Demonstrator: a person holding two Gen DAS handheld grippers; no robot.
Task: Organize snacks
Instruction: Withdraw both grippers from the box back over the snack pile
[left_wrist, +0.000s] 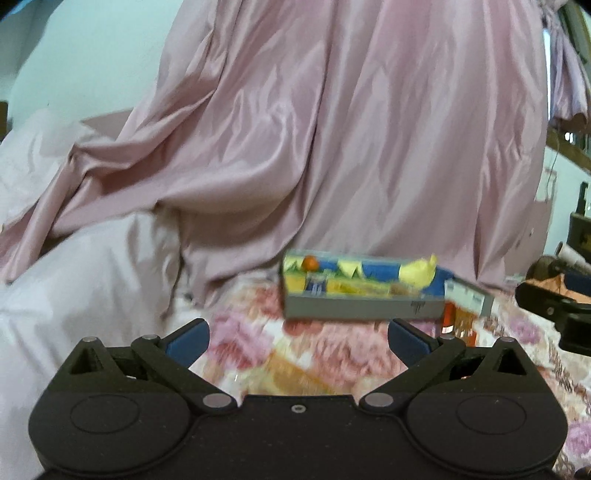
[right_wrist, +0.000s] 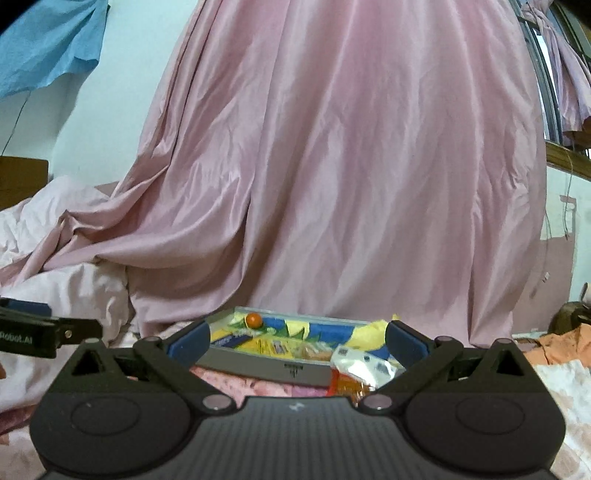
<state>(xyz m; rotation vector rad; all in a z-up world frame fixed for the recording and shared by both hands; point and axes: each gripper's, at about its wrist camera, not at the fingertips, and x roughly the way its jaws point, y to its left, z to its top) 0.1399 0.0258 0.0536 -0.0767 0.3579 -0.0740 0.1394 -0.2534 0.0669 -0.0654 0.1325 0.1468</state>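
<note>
A grey box (left_wrist: 364, 308) filled with yellow and blue snack packets sits on the floral bedsheet (left_wrist: 280, 354), ahead and right of my left gripper (left_wrist: 298, 338), which is open and empty. A small orange ball (left_wrist: 311, 263) rests in the box. An orange-and-white snack packet (left_wrist: 466, 306) leans on the box's right end. In the right wrist view the same box (right_wrist: 269, 365) lies just beyond my open, empty right gripper (right_wrist: 297, 341), with the orange ball (right_wrist: 253, 319) at the back and the orange-and-white packet (right_wrist: 356, 371) near the right finger.
A large pink satin cloth (left_wrist: 332, 147) hangs right behind the box. Pale bedding (left_wrist: 74, 277) is piled at the left. The right gripper (left_wrist: 554, 306) shows at the left view's right edge; the left gripper (right_wrist: 40, 334) at the right view's left edge.
</note>
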